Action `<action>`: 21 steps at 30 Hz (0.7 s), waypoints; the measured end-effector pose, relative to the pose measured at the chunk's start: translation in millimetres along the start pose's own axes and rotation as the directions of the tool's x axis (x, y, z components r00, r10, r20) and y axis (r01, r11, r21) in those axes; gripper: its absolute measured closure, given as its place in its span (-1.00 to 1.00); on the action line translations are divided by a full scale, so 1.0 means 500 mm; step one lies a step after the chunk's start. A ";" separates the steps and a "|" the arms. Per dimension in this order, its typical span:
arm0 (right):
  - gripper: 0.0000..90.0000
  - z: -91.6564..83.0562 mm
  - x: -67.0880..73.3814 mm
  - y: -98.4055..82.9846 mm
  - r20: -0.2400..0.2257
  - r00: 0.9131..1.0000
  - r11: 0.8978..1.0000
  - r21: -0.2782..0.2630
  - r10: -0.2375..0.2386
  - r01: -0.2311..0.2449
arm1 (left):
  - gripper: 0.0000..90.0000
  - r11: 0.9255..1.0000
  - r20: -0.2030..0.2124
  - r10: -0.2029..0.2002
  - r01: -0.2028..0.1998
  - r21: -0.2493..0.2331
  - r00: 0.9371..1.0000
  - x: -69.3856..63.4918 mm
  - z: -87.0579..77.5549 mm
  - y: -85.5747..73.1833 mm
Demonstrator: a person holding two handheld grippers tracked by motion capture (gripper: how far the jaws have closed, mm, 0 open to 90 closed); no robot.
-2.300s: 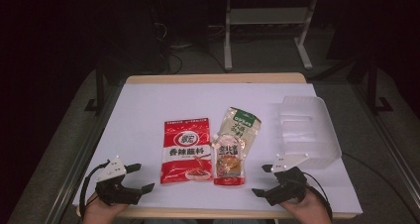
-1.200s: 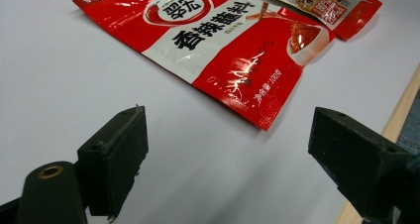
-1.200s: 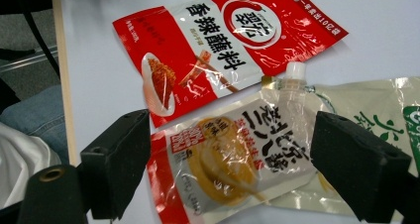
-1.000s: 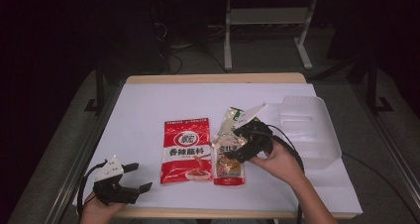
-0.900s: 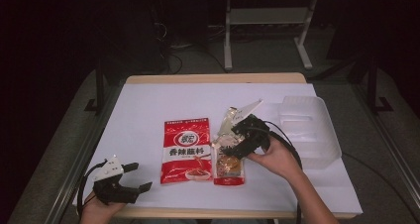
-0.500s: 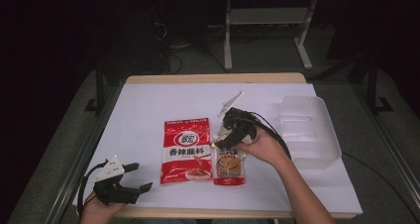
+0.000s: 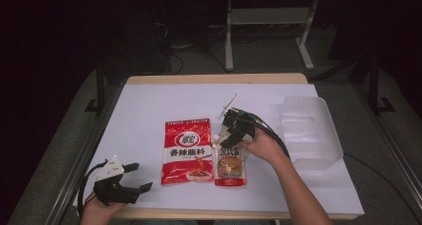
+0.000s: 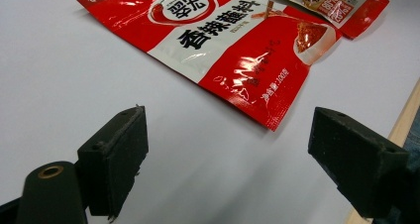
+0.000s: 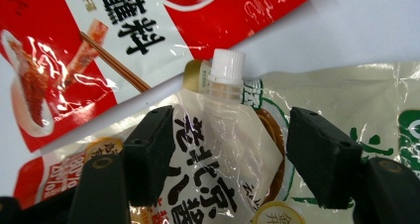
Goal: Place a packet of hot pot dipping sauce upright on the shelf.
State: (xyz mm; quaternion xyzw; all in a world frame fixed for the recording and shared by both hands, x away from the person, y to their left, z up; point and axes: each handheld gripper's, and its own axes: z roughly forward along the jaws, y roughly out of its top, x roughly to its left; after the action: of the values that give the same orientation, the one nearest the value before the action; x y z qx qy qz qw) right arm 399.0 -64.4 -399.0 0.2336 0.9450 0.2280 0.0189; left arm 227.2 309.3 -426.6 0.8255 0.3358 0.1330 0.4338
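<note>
My right claw is down over the spouted sauce pouch, which lies flat on the white tabletop just right of the red seasoning packet, their edges touching or overlapping a little. In the right gripper view the jaws have just been closing and now straddle the pouch's upper part, one on each side of the clear neck below the white screw cap; there is a gap between each pad and the pouch, so nothing is grasped yet. A second pale green-printed pouch lies partly under the spouted one. My left claw rests near the front left corner of the tabletop, well apart from the packets, its jaws spread wide with only bare tabletop between them. A clear plastic tray sits at the right side of the tabletop
</note>
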 end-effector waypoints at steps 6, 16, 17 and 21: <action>-0.10 0.016 -0.007 -0.004 0.004 1.000 0.998 0.054 0.011 -0.011 | -0.65 1.000 0.000 -0.006 0.006 -0.003 1.000 0.007 -0.002 -0.002; 0.09 0.033 0.006 -0.002 0.050 0.999 0.994 0.107 -0.013 0.008 | -0.65 1.000 0.004 -0.019 0.019 -0.014 1.000 0.008 -0.003 -0.002; 0.14 0.033 0.009 -0.003 0.056 0.998 0.994 0.104 -0.018 0.012 | -0.65 1.000 0.004 -0.019 0.019 -0.013 1.000 0.008 -0.003 -0.002; 0.30 0.034 0.016 -0.007 0.064 0.997 0.996 0.089 -0.035 0.030 | -0.65 1.000 0.002 -0.021 0.021 -0.012 1.000 0.009 -0.003 -0.002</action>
State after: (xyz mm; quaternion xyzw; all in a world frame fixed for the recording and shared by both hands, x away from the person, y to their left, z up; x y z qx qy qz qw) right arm 392.7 -56.0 -415.2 0.2261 0.9567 0.1783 0.0433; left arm 229.0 313.7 -426.9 0.8194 0.3431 0.1296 0.4405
